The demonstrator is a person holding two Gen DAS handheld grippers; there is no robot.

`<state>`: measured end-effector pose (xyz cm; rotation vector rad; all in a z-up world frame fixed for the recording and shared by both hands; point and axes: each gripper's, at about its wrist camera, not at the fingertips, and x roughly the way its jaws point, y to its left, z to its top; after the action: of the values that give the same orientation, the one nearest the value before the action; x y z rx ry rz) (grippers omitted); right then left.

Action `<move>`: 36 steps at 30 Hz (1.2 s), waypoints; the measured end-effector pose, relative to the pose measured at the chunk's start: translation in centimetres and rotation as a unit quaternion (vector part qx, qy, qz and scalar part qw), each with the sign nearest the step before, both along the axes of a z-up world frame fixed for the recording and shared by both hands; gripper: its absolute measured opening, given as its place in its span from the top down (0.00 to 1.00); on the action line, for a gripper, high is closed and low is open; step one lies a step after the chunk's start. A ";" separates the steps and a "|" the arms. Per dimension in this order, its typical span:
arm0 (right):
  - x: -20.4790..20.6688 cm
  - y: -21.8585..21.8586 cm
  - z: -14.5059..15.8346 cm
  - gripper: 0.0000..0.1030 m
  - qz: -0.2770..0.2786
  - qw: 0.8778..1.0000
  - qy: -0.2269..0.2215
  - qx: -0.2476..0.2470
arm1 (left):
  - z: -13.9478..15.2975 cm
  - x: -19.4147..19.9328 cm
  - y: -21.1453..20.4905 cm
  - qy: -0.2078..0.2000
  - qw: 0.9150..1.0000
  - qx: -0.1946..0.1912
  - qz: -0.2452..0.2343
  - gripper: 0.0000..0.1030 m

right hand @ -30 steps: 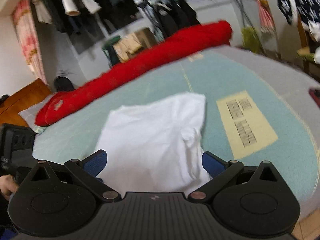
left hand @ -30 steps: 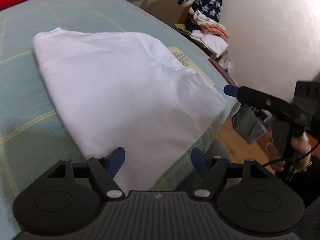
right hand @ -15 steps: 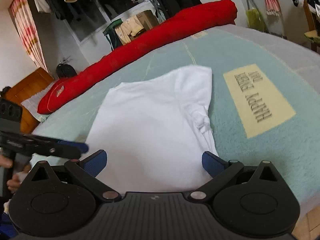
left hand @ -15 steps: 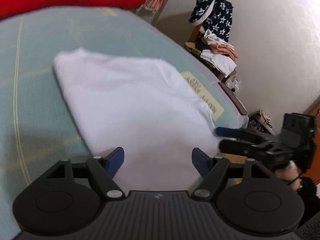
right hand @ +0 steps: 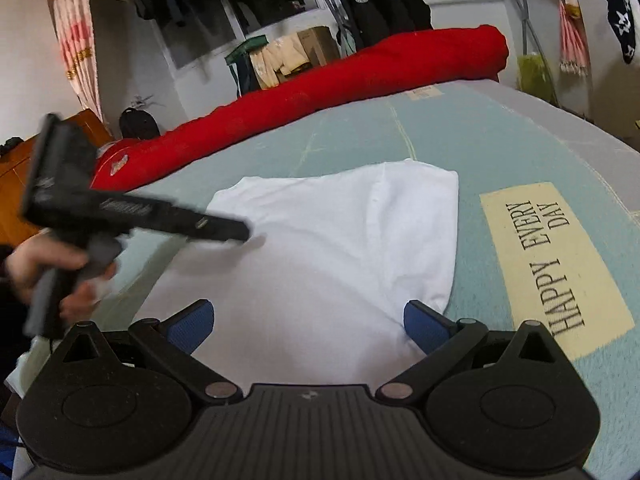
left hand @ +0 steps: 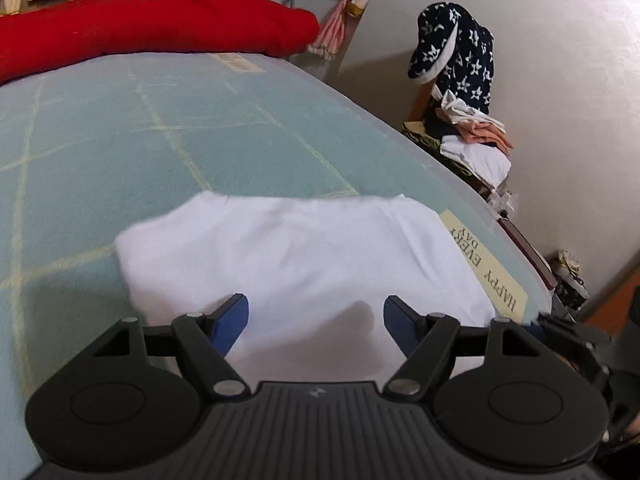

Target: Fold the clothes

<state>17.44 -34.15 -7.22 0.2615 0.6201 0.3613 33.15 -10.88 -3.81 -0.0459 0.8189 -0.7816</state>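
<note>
Claws poised over a half-folded shirt

Left wrist view: my left claw [left hand: 316, 316] stands wide, gripping nothing, over the near edge of the white shirt [left hand: 296, 256] lying flat on the bed [left hand: 120, 140].

Right wrist view: my right claw [right hand: 306, 322] gapes wide too, empty above the shirt's hem, likely so both can pinch it.

A bed [right hand: 500, 136] covered with a pale teal blanket crossed by thin yellowish lines carries everything. A white garment [right hand: 328, 248] lies spread flat on the blanket near the front edge. Just beside it, on its right in the right wrist view, a cream patch [right hand: 552, 268] on the blanket reads "HAPPY EVERY DAY". Along the far side of the bed lies a long red roll of bedding [right hand: 340, 84].
</note>
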 end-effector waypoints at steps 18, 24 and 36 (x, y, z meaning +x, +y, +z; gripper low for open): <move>-0.3 0.3 2.5 0.00 0.001 0.999 -0.044 -0.018 | 4.4 0.8 0.6 -0.039 0.999 -0.005 0.015 0.27; 4.8 1.0 4.7 0.00 0.022 0.996 -0.069 -0.051 | 3.2 -1.3 3.1 0.055 0.997 -0.055 0.012 0.25; 6.7 1.8 2.6 0.00 0.018 0.997 -0.010 -0.068 | 2.1 -2.0 3.3 0.069 0.995 -0.065 0.031 0.23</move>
<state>24.12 -32.39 -4.59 0.1170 0.6283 0.3551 31.11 -7.60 -1.72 -0.2439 0.8924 -0.7778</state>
